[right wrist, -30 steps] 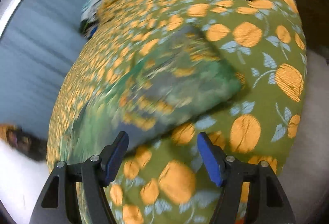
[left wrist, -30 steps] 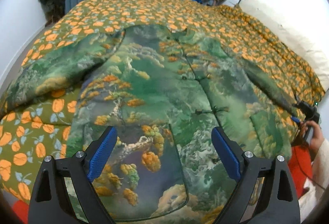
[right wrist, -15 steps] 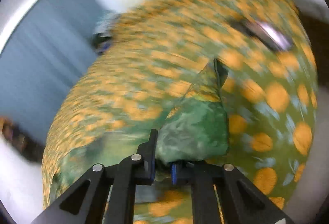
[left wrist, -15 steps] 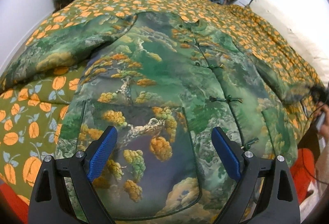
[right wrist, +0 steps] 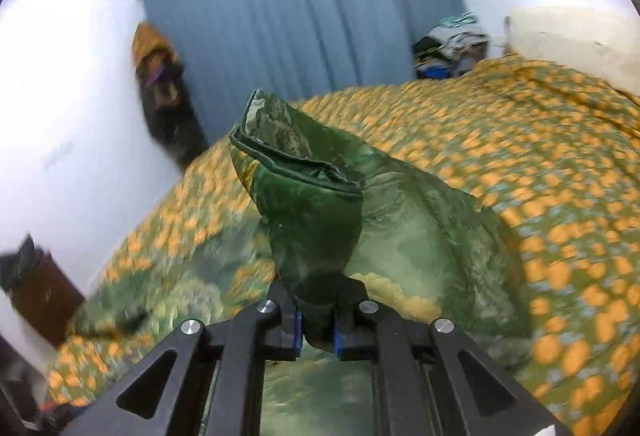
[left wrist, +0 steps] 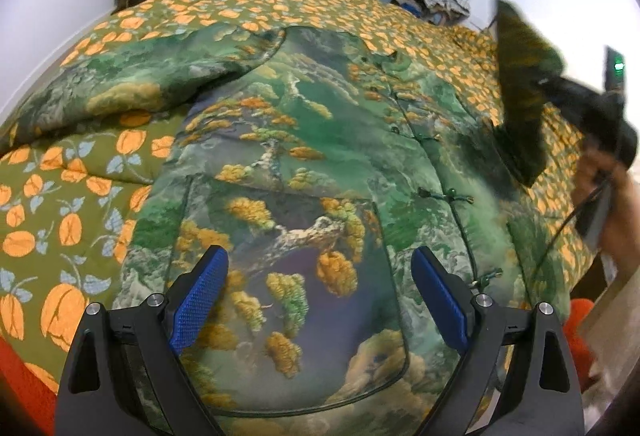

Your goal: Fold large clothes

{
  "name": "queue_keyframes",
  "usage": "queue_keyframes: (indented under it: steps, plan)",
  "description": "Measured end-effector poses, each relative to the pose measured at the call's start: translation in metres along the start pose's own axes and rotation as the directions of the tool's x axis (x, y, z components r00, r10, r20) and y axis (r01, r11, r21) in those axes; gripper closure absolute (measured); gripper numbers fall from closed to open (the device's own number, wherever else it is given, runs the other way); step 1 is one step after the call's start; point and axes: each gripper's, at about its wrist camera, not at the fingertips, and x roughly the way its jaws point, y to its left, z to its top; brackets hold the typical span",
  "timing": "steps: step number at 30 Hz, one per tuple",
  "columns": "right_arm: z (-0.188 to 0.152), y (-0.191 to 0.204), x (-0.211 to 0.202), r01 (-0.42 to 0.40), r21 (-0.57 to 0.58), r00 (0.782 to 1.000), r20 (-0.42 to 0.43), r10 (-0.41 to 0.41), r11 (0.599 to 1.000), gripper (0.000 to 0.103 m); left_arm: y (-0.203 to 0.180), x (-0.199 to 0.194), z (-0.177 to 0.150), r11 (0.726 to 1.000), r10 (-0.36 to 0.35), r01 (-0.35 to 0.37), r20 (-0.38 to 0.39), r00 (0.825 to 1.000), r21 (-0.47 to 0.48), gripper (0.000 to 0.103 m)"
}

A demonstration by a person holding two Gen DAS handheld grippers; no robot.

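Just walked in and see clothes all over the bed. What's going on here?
A person is folding a green landscape-print padded jacket spread on the orange-flowered bedspread. The right gripper is shut on the jacket's sleeve cuff, lifted off the bed. The left gripper hovers open over the jacket's hem.

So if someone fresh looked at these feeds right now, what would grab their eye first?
Probably the big green landscape-print jacket spread front-up across the orange-flowered bedspread, filling the left wrist view. Next, the right gripper shut on the jacket's sleeve, holding its cuff in the air above the bed. The left gripper hangs open over the jacket's lower front, holding nothing.
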Motion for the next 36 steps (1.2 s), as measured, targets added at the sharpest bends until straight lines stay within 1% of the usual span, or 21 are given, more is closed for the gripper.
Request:
queue_keyframes:
  steps: [3,5,8,11,17,20,21,22,23,24,26,28,29,30,31,32,33,34,35,36]
  plan:
    - [-0.033,0.025,0.031,0.000,-0.050,0.998,-0.068,-0.003,0.999,0.093,0.004,0.002,-0.001,1.000,0.002,-0.002,-0.004,1.000,-0.010,0.010]
    - [-0.051,0.031,0.041,-0.003,-0.064,0.995,-0.105,-0.003,0.998,0.093,0.005,0.003,0.000,1.000,0.001,-0.002,-0.007,1.000,-0.012,0.010]
    - [-0.070,0.031,0.052,-0.005,-0.080,0.989,-0.148,-0.007,0.997,0.093,0.003,0.005,-0.001,1.000,0.007,-0.007,-0.011,1.000,-0.005,0.010]
    - [-0.078,0.027,0.055,-0.002,-0.088,0.985,-0.169,-0.013,0.996,0.093,0.002,0.009,-0.001,1.000,0.011,-0.011,-0.019,1.000,0.000,0.010]
    - [-0.085,0.026,0.050,-0.008,-0.140,0.982,-0.190,-0.019,0.990,0.093,-0.002,0.015,-0.002,1.000,0.023,-0.023,-0.031,0.999,0.011,0.010]
    - [-0.087,0.025,0.058,-0.022,-0.122,0.978,-0.209,-0.004,0.992,0.088,-0.002,0.015,-0.003,1.000,0.026,-0.025,-0.033,0.999,0.009,0.010]
    - [-0.089,0.025,0.061,-0.039,-0.113,0.974,-0.224,0.012,0.993,0.075,-0.003,0.014,-0.003,1.000,0.027,-0.027,-0.036,0.999,0.009,0.010]
    - [-0.091,0.025,0.065,-0.066,-0.098,0.967,-0.252,0.039,0.993,0.054,-0.003,0.013,-0.002,1.000,0.026,-0.026,-0.038,0.999,0.007,0.010]
    - [-0.093,0.026,0.067,-0.104,-0.078,0.956,-0.283,0.078,0.992,0.047,-0.003,0.012,-0.001,1.000,0.023,-0.023,-0.040,0.999,0.005,0.010]
    - [-0.095,0.027,0.065,-0.122,-0.072,0.950,-0.297,0.095,0.990,0.044,-0.005,0.009,0.002,1.000,0.009,-0.009,-0.040,0.999,0.000,0.010]
    - [-0.098,0.029,0.054,-0.157,-0.078,0.942,-0.312,0.126,0.985,0.043,-0.009,0.005,0.010,1.000,-0.025,0.025,-0.034,0.999,-0.004,0.010]
    - [-0.100,0.025,0.038,-0.191,-0.062,0.935,-0.314,0.162,0.980,0.043,-0.018,0.003,0.026,0.996,-0.094,0.094,-0.030,0.995,0.001,0.010]
    - [-0.101,0.020,0.027,-0.198,-0.045,0.935,-0.308,0.175,0.979,0.043,-0.025,0.004,0.037,0.990,-0.143,0.143,-0.036,0.989,0.004,0.010]
    - [-0.101,0.015,0.017,-0.198,-0.031,0.937,-0.299,0.179,0.980,0.043,-0.034,0.010,0.051,0.979,-0.201,0.202,-0.054,0.978,0.007,0.010]
    - [-0.101,0.010,0.009,-0.195,-0.021,0.940,-0.290,0.181,0.981,0.043,-0.045,0.022,0.066,0.964,-0.265,0.267,-0.097,0.959,0.007,0.010]
    - [-0.101,0.005,0.001,-0.192,-0.009,0.943,-0.278,0.182,0.981,0.043,-0.055,0.037,0.078,0.949,-0.313,0.316,-0.145,0.939,0.004,0.010]
    - [-0.102,0.001,-0.005,-0.189,0.003,0.946,-0.269,0.182,0.982,0.043,-0.061,0.048,0.086,0.942,-0.329,0.335,-0.171,0.929,0.002,0.010]
    - [-0.101,-0.003,-0.013,-0.187,0.017,0.948,-0.258,0.185,0.982,0.043,-0.070,0.064,0.096,0.941,-0.332,0.338,-0.191,0.924,-0.001,0.011]
    - [-0.101,-0.008,-0.020,-0.187,0.029,0.950,-0.248,0.188,0.982,0.043,-0.081,0.088,0.109,0.947,-0.313,0.321,-0.207,0.927,0.003,0.012]
    - [-0.100,-0.012,-0.026,-0.188,0.037,0.952,-0.238,0.191,0.981,0.043,-0.087,0.103,0.115,0.950,-0.303,0.312,-0.222,0.927,0.002,0.017]
